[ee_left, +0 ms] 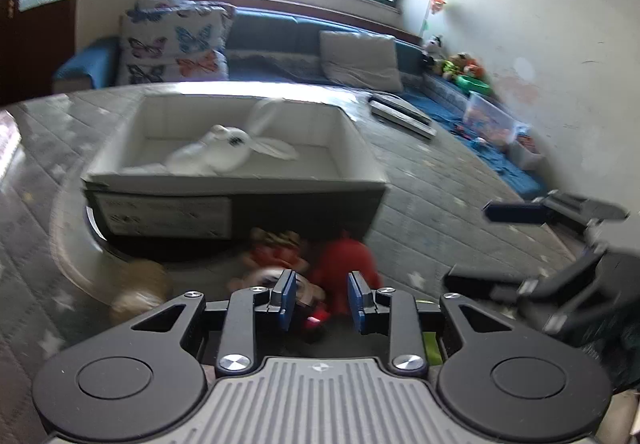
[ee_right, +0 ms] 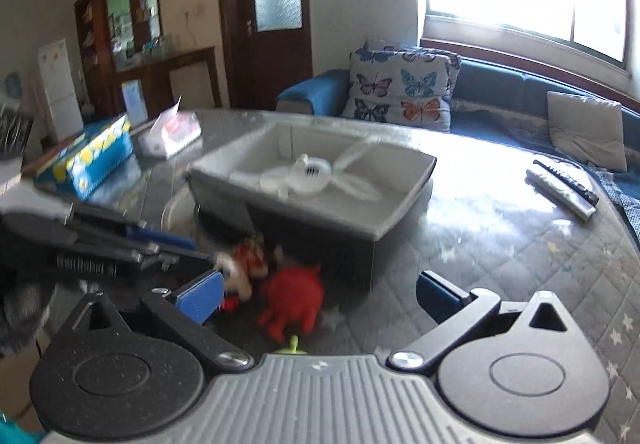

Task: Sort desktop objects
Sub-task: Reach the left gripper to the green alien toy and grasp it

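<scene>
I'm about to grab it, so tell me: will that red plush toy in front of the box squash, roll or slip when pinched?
The red plush toy looks soft and rounded, so it would probably squash between the pads. Its fuzzy fabric likely grips rather than slips. On the quilted table cover it seems unlikely to roll far.

Both the left gripper (ee_left: pixel 322 300) and right gripper (ee_right: pixel 320 296) have matte black linkage arms with silver screws. Their pads are blue. A ribbed grey housing sits at each base.
</scene>
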`<action>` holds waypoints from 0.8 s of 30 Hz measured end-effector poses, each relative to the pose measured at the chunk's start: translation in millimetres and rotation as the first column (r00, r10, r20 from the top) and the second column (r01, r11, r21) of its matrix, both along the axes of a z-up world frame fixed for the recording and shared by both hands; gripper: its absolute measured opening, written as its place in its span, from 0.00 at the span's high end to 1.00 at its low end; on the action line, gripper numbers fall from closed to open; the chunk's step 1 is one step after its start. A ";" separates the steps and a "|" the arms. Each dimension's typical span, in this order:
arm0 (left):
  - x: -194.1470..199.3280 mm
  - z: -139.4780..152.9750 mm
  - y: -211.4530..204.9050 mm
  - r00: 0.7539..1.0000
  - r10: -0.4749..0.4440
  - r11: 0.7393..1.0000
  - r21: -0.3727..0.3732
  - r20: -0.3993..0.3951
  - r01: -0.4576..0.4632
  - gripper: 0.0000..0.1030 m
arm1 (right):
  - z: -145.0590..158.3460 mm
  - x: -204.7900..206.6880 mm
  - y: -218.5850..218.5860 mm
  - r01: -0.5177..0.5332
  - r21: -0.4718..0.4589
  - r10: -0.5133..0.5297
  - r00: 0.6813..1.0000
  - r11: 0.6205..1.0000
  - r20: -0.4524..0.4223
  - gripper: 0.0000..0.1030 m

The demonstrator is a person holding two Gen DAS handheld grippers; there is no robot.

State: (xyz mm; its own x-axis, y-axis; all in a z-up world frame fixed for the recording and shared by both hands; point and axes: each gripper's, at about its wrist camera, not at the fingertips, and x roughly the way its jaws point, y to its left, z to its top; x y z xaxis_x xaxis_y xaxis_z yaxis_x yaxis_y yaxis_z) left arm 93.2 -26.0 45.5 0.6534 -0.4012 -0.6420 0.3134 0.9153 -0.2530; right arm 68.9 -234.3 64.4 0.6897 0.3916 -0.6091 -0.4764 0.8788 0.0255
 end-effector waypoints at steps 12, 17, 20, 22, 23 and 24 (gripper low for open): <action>-4.1 -14.9 -36.0 0.987 -0.146 0.987 -0.075 -0.071 0.140 0.70 | -52.3 -29.2 11.7 -0.043 -0.080 0.038 0.998 0.996 -0.060 0.07; -2.2 -20.7 -39.6 0.979 -0.175 0.980 -0.112 -0.101 0.164 0.70 | -62.5 -34.0 13.9 -0.043 -0.089 0.039 0.998 0.995 -0.050 0.12; -0.5 -23.4 -39.4 0.972 -0.201 0.971 -0.159 -0.122 0.181 0.70 | -64.9 -34.5 13.6 -0.041 -0.085 0.037 0.998 0.996 -0.050 0.16; 0.2 -24.1 -40.0 0.970 -0.207 0.968 -0.171 -0.127 0.185 0.69 | -65.5 -34.0 13.1 -0.040 -0.076 0.037 0.998 0.996 -0.047 0.16; 1.1 -24.8 -40.4 0.970 -0.206 0.968 -0.172 -0.129 0.183 0.69 | -65.7 -33.5 12.9 -0.039 -0.073 0.036 0.998 0.997 -0.045 0.17; 2.6 -25.5 -40.9 0.970 -0.204 0.969 -0.171 -0.133 0.180 0.69 | -66.3 -33.2 12.7 -0.040 -0.071 0.037 0.998 0.997 -0.041 0.17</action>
State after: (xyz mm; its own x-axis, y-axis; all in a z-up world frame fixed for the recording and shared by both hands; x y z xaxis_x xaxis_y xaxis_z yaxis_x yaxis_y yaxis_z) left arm 95.8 -66.8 19.9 0.4560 -0.6133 -0.6449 0.4276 0.7865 -0.4455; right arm 35.7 -221.6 -1.9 0.6496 0.3713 -0.6635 -0.5095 0.8603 -0.0173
